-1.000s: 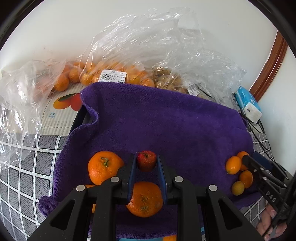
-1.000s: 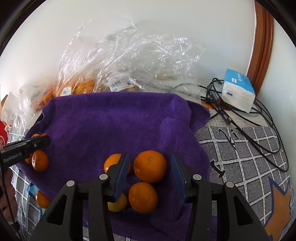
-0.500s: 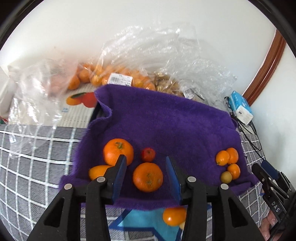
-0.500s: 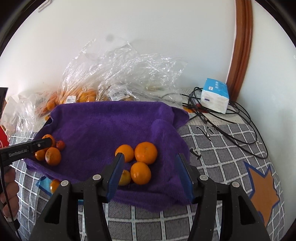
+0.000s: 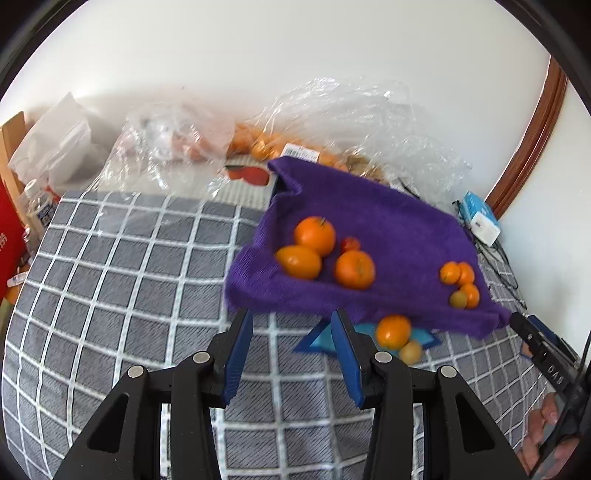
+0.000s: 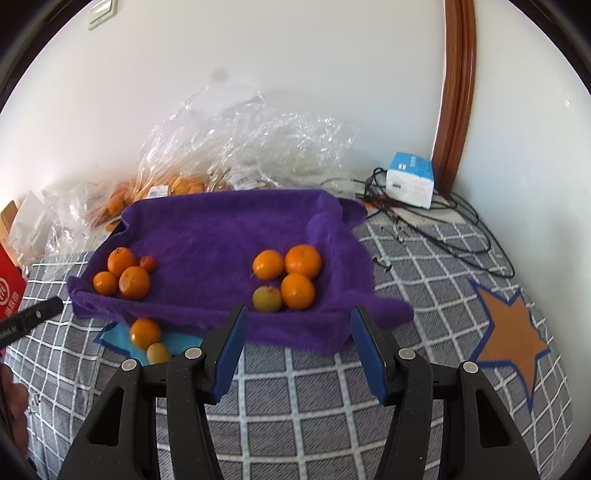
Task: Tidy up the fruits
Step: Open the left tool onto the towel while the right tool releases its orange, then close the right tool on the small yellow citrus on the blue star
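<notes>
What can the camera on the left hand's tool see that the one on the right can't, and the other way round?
Only the left wrist view shows the plastic bottle at the far left edge. Only the right wrist view shows the orange star on the checked cloth and a wall switch. Both show the purple towel with its two clusters of fruit, the two loose fruits on the blue patch, the clear plastic bags, the blue-and-white box, and open blue fingers.
</notes>
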`<move>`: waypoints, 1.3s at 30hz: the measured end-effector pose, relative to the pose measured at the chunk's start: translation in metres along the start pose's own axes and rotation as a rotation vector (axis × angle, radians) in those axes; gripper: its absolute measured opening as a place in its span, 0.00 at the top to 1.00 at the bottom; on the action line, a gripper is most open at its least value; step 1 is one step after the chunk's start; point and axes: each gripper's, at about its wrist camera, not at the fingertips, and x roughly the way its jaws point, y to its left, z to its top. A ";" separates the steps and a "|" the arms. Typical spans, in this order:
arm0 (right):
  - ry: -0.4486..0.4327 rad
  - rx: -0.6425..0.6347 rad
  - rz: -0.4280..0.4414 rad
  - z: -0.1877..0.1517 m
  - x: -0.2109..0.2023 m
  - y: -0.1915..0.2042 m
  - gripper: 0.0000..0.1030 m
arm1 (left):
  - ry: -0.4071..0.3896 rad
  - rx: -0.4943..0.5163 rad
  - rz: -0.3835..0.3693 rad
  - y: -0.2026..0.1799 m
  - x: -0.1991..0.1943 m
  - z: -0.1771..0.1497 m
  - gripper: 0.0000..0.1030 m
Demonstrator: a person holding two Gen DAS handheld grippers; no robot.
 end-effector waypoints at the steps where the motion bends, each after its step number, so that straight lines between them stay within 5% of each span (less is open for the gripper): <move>1: 0.013 0.002 0.014 -0.003 0.000 0.002 0.45 | -0.002 -0.004 0.003 0.003 0.000 -0.005 0.59; 14: 0.054 -0.031 0.125 -0.039 0.004 0.024 0.48 | 0.027 -0.011 0.073 0.029 0.012 -0.053 0.59; 22: 0.055 -0.102 0.181 -0.042 0.015 0.057 0.65 | -0.030 -0.065 0.050 0.048 0.008 -0.056 0.59; 39: 0.099 -0.188 0.209 -0.037 0.038 0.101 0.68 | -0.074 -0.141 0.025 0.059 0.001 -0.057 0.59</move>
